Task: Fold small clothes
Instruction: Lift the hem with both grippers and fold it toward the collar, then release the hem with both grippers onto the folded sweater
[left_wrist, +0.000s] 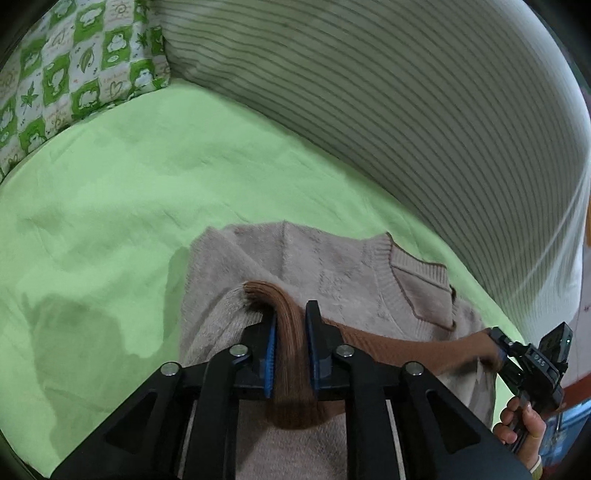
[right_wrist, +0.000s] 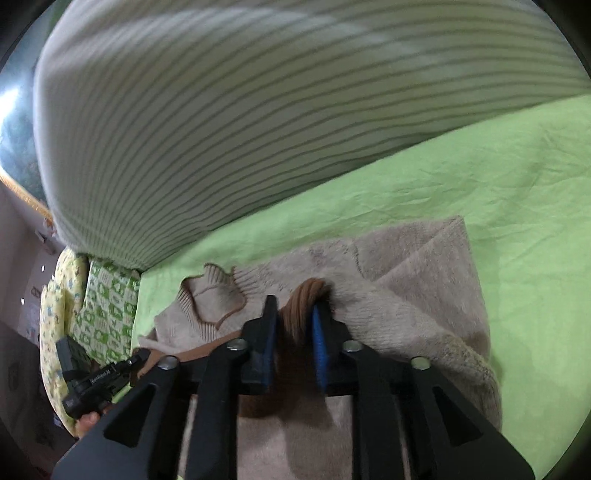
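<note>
A small beige knit sweater with a ribbed collar and brown ribbed hem lies on the green bed sheet; it also shows in the right wrist view. My left gripper is shut on the brown hem and holds it over the sweater body. My right gripper is shut on another part of the brown hem. The right gripper also shows at the right edge of the left wrist view, pinching the hem band. The sweater's lower part is folded up toward the collar.
A large striped pillow lies along the far side of the sheet, close behind the sweater. A green patterned pillow sits at the far left corner. A yellow patterned cushion lies past the bed's end.
</note>
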